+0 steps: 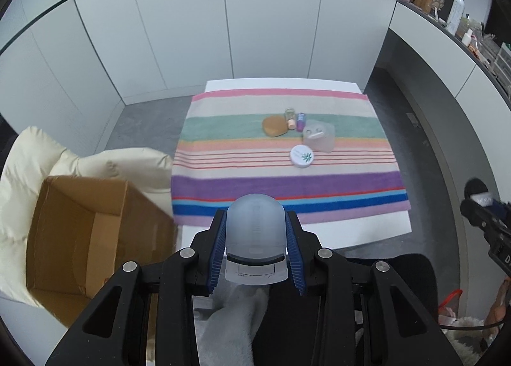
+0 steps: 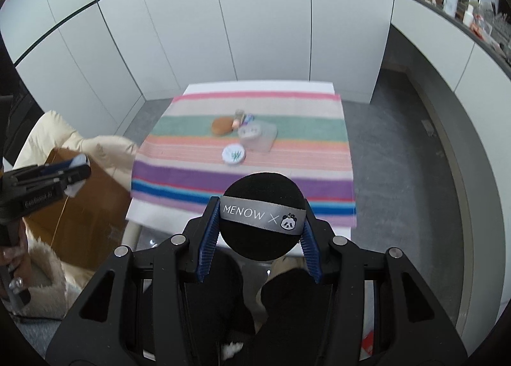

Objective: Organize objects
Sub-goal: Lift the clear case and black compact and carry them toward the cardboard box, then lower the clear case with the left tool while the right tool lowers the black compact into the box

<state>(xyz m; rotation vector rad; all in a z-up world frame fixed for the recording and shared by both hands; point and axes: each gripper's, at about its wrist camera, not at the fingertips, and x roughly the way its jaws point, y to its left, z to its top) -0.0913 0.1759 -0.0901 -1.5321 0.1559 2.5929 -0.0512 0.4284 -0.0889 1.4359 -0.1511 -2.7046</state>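
The left tool (image 1: 255,238) is clamped on a frosted blue domed case (image 1: 254,228), low in the frame's centre. The right tool (image 2: 260,225) is clamped on a black powder puff (image 2: 262,244) with a grey ribbon. An open cardboard box (image 1: 95,232) sits at lower left, its visible inside bare. On the striped towel (image 1: 287,180) over the worktop (image 1: 367,232) lie a translucent lidded container (image 1: 317,136), contents unclear, a white round tin (image 1: 301,156), an orange sponge (image 1: 274,125) and small bottles (image 1: 295,120).
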